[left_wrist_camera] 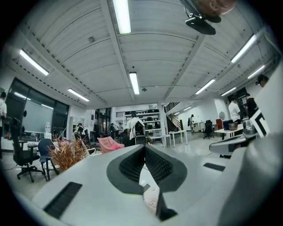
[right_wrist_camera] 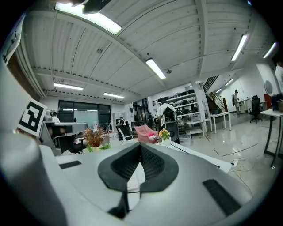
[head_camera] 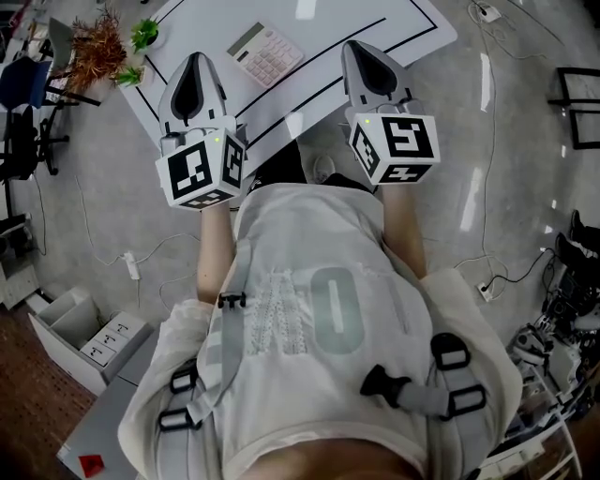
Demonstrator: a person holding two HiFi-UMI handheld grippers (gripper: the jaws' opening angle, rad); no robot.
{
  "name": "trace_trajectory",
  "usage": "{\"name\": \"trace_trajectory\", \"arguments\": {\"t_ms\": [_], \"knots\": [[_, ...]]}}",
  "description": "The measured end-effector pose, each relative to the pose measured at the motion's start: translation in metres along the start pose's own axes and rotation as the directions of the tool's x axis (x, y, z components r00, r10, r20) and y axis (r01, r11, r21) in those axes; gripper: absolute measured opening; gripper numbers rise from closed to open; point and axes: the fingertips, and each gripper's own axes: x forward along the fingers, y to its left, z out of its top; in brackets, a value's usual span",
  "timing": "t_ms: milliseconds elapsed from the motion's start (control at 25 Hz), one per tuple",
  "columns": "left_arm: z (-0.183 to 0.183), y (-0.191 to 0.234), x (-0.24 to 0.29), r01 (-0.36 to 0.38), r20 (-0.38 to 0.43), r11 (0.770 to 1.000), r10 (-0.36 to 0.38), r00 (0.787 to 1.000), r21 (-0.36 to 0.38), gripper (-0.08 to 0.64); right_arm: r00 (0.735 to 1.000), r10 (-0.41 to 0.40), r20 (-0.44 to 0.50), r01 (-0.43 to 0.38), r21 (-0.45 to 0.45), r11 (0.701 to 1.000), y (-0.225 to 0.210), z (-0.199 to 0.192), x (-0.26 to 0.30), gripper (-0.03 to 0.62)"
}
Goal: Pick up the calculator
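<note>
White shirt (head_camera: 319, 319) and harness straps fill the bottom of the head view, so that's the person's chest right under the camera. Both tongs are held out in front of it at about chest height.

The left tongs (head_camera: 195, 66) and right tongs (head_camera: 356, 52) point forward and level, side by side, their marker cubes closest to the body. They hang over the near edge of the table (head_camera: 375, 28) rather than out over the middle. To me that reads as a ready pose before any reach.

State of the tongs: both are pinched together at the tips with nothing in them. The left gripper view shows the pads of the left tongs (left_wrist_camera: 144, 148) meeting, and it's the same for the right tongs (right_wrist_camera: 140, 145).

The calculator (head_camera: 265, 53) lies flat on the table, face up, well in from the near edge. It sits inside the black outline, ahead of and between the two tongs and a bit nearer the left one. Nothing touches it. Through the slit under the left tips there's a pale grid that might be its keys, but it's too blurry to swear by.

A small green plant (head_camera: 145, 36) and a dried bush (head_camera: 94, 47) sit by the table's left corner, clear of the calculator.

My guess is that because it lies flat, whichever tongs go for it need to open and tip down toward an edge.
</note>
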Motion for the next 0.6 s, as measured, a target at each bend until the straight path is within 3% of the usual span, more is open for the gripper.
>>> {"name": "trace_trajectory", "arguments": {"t_ms": [600], "knots": [[-0.006, 0.028, 0.017, -0.027, 0.049, 0.999, 0.028, 0.998, -0.034, 0.02, 1.0, 0.012, -0.011, -0.013, -0.064, 0.998, 0.01, 0.005, 0.024, 0.008]]}}
